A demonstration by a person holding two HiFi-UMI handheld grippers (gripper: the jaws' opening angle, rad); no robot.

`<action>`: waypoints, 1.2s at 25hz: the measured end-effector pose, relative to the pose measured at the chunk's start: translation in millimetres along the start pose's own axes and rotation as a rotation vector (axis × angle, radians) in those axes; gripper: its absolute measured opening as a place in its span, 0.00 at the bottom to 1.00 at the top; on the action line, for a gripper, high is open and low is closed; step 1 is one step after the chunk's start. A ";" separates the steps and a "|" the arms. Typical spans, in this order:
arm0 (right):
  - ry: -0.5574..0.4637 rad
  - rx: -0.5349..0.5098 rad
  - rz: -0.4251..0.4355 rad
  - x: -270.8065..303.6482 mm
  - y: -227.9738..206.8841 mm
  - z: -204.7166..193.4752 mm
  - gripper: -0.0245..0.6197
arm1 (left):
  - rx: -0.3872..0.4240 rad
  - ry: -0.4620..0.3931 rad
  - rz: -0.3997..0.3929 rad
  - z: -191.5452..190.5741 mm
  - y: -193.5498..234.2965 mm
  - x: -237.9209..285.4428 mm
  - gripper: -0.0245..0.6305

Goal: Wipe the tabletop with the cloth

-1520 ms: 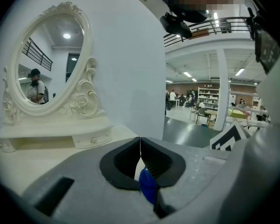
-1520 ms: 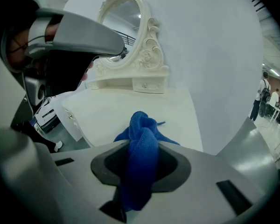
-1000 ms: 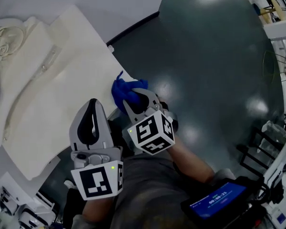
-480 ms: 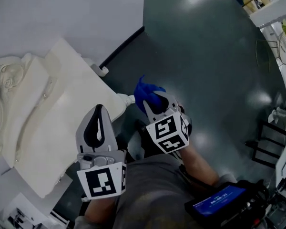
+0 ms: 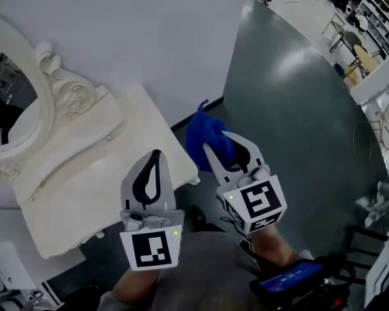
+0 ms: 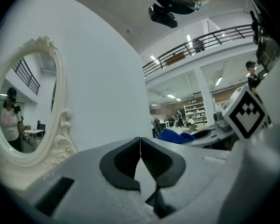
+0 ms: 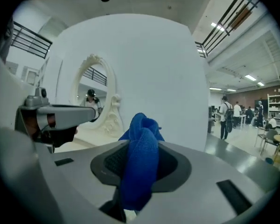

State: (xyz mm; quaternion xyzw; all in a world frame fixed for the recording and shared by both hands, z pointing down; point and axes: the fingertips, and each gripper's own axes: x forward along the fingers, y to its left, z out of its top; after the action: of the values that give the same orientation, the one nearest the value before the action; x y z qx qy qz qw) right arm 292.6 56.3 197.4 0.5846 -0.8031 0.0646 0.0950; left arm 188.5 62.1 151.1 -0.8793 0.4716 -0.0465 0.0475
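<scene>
Head view gets the big stuff: white wall [image 5: 149, 31], grey floor [image 5: 298, 109], cream table [image 5: 84, 173], but only part of the carved mirror [image 5: 58, 83]. Left gripper view shows the glass properly, with a person reflected in it, which the head view doesn't. The blue cloth [image 5: 204, 131] isn't on the table; from above it sits just past the table's right corner, pinched in the right gripper [image 5: 219, 142]. Right gripper view shows it bunched between the jaws. Left gripper [image 5: 157, 154] is closed on nothing, tips touching, which only its own view shows.
</scene>
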 end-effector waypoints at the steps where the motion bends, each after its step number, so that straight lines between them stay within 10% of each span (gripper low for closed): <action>1: -0.035 -0.010 0.022 1.5 11.8 14.5 0.21 | 0.013 -0.018 0.017 8.8 6.6 -7.1 0.06; 12: -0.160 -0.137 0.219 24.2 143.1 46.0 0.21 | 0.036 -0.037 0.342 15.8 105.2 -102.5 0.06; 30: -0.137 -0.180 0.399 41.4 228.4 35.7 0.20 | -0.002 0.021 0.522 -10.1 158.1 -166.3 0.06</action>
State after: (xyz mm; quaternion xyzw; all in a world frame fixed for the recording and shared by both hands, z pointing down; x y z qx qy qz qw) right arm 60.3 80.6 173.7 0.4064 -0.9099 -0.0299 0.0774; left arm -34.8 113.3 134.9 -0.7275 0.6829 -0.0413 0.0518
